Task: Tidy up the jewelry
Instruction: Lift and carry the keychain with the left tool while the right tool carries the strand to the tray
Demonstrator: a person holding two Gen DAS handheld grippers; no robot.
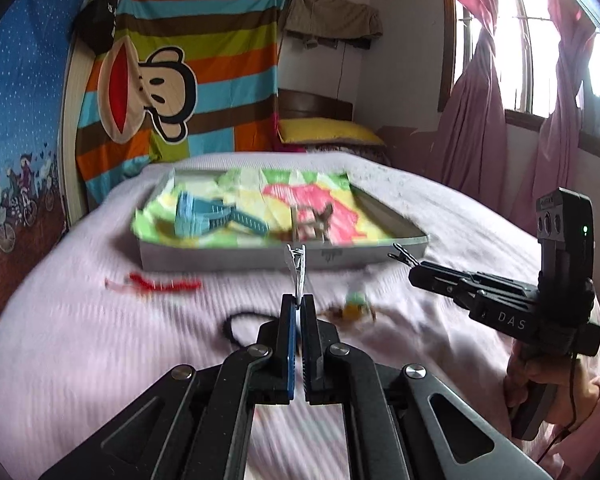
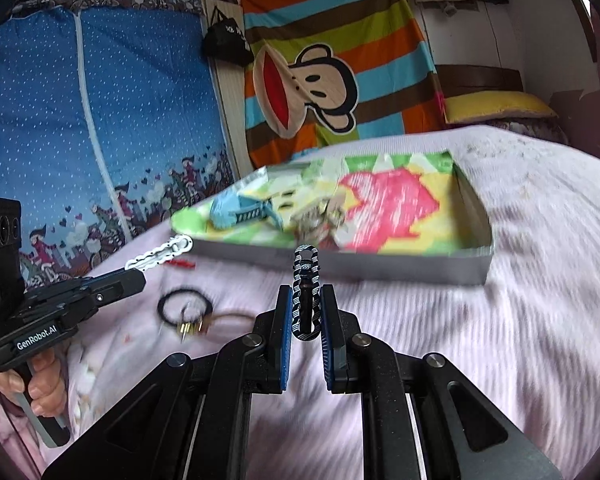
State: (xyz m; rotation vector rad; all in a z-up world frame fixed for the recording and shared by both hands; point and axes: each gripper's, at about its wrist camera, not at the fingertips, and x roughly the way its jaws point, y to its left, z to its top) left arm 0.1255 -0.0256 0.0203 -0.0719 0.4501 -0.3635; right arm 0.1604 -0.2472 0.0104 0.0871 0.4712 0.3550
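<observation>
a white hair clip (image 1: pixel 297 272) is clamped in the left gripper (image 1: pixel 299 312) — a black one (image 2: pixel 307 292) in the right gripper (image 2: pixel 306 312) — near the tray (image 2: pixel 400 264).

Both wrist fisheyes sit low over the bed (image 1: pixel 80 340), looking forward along their fingers, sharing the tray (image 2: pixel 476 258) and striped monkey banner (image 1: pixel 220 40).

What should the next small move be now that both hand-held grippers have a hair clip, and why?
Probably carry both forward over the tray and release there. The left hand-held gripper is shut on a white hair clip, the right hand-held gripper on a black hair clip, and both are short of the tray's near wall, over the bed.
</observation>
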